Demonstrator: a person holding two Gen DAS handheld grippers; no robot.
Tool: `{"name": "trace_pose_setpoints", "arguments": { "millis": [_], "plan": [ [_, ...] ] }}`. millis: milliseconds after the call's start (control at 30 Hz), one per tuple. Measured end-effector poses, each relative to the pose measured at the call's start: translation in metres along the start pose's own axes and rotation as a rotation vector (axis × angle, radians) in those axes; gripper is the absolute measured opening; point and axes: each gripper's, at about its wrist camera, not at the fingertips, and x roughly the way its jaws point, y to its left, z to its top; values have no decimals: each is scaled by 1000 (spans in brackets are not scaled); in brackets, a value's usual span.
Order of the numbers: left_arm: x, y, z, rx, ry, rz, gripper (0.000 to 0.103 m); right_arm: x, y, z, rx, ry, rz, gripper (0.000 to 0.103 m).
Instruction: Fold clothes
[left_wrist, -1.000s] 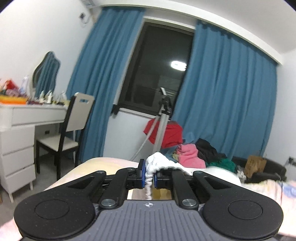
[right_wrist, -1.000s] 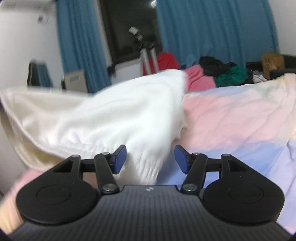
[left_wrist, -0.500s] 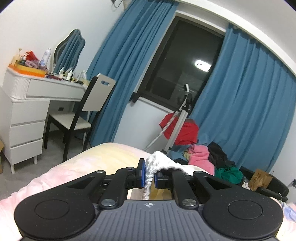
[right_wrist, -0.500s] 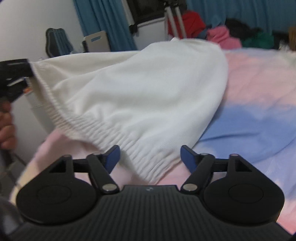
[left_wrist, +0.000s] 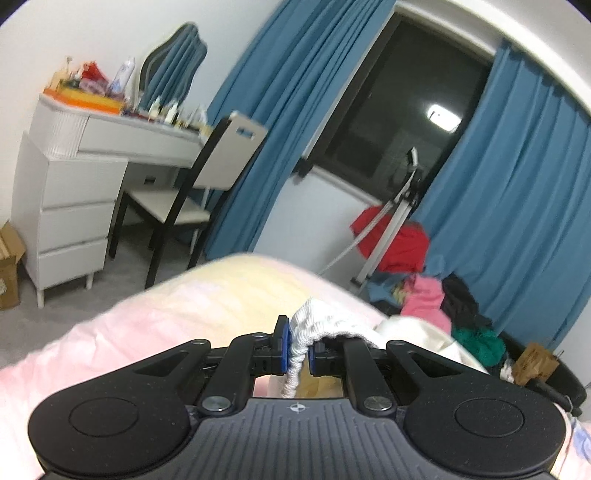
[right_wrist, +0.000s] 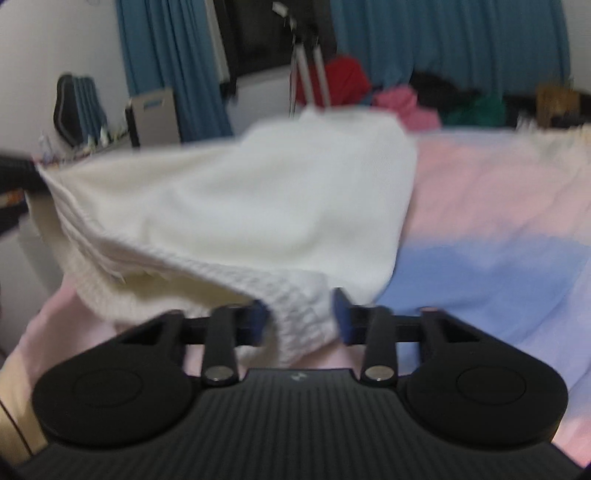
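A white knit garment (right_wrist: 240, 206) hangs stretched above the pastel bed sheet (right_wrist: 498, 206). In the left wrist view my left gripper (left_wrist: 297, 345) is shut on the garment's ribbed hem (left_wrist: 295, 354), which bunches out past the pads toward the bed (left_wrist: 184, 306). The right wrist view is blurred. There my right gripper (right_wrist: 300, 317) is closing on another part of the ribbed hem (right_wrist: 303, 314); the fabric fills the gap and both blue pads touch it. The hem runs from there to the far left edge, where the dark left gripper (right_wrist: 14, 171) holds it.
A white dresser (left_wrist: 70, 192) with clutter on top and a chair (left_wrist: 192, 184) stand left of the bed. A pile of coloured clothes (left_wrist: 424, 295) and a metal stand (left_wrist: 391, 229) sit by the blue curtains (left_wrist: 517, 166). A cardboard box (left_wrist: 9, 273) is on the floor.
The right gripper's jaws, wide around the loose hem before, have narrowed onto it. The left gripper kept its grip while it shifted and rolled, bringing more of the dresser into view.
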Motion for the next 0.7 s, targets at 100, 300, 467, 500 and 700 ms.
{"name": "trace_pose_setpoints", "arguments": {
  "millis": [100, 300, 467, 500, 700],
  "plan": [
    [9, -3, -6, 66, 79, 59, 11, -16, 2, 12, -54, -75, 9, 20],
    [15, 6, -20, 63, 219, 87, 11, -74, 6, 42, -169, -189, 40, 17],
    [8, 8, -23, 147, 308, 104, 14, -58, 0, 24, -211, 62, 49, 18],
    [5, 6, -25, 172, 324, 109, 18, -51, -2, 18, -210, 116, 47, 18],
    [-22, 3, -38, 249, 445, 73, 64, -46, -7, 10, -163, 231, 77, 22]
  ]
}}
